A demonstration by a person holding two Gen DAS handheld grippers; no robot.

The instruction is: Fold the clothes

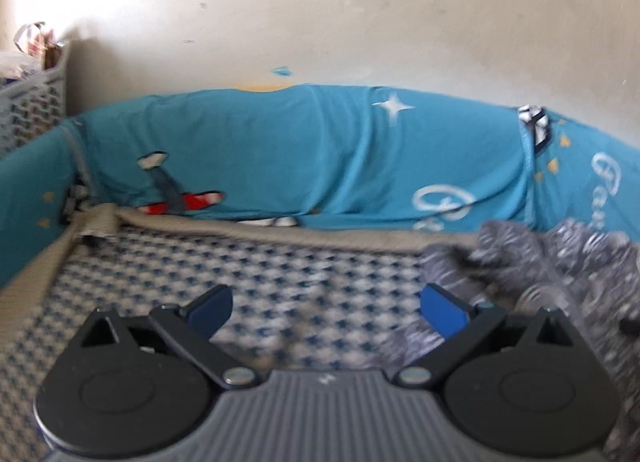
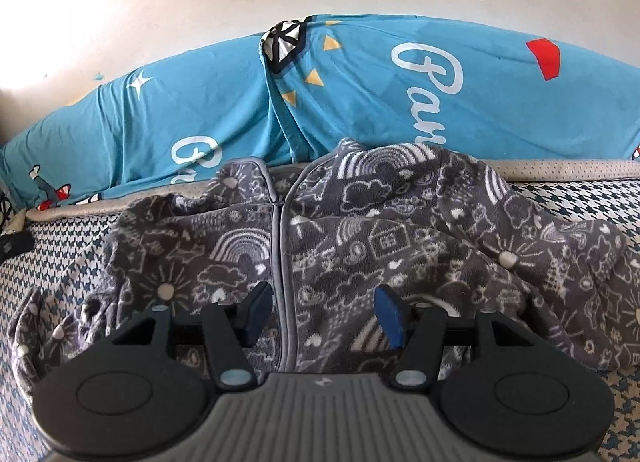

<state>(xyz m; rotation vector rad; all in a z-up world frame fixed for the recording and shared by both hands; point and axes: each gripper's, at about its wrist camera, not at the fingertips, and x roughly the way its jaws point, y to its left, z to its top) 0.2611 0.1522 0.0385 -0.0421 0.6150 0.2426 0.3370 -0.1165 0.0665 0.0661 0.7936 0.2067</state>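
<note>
A grey fleece garment (image 2: 360, 246) with white doodle prints and a centre zip lies spread on the houndstooth bed cover (image 2: 60, 254). My right gripper (image 2: 324, 314) is open and empty, just above the garment's lower middle, straddling the zip. In the left wrist view the same garment (image 1: 560, 270) lies blurred at the right. My left gripper (image 1: 326, 308) is open and empty over the bare bed cover (image 1: 240, 274), left of the garment.
Blue printed pillows (image 1: 312, 158) line the wall at the bed's far edge; they also show in the right wrist view (image 2: 400, 86). A grey lattice basket (image 1: 32, 102) with items stands at the far left. A small black object (image 2: 14, 244) lies at the left.
</note>
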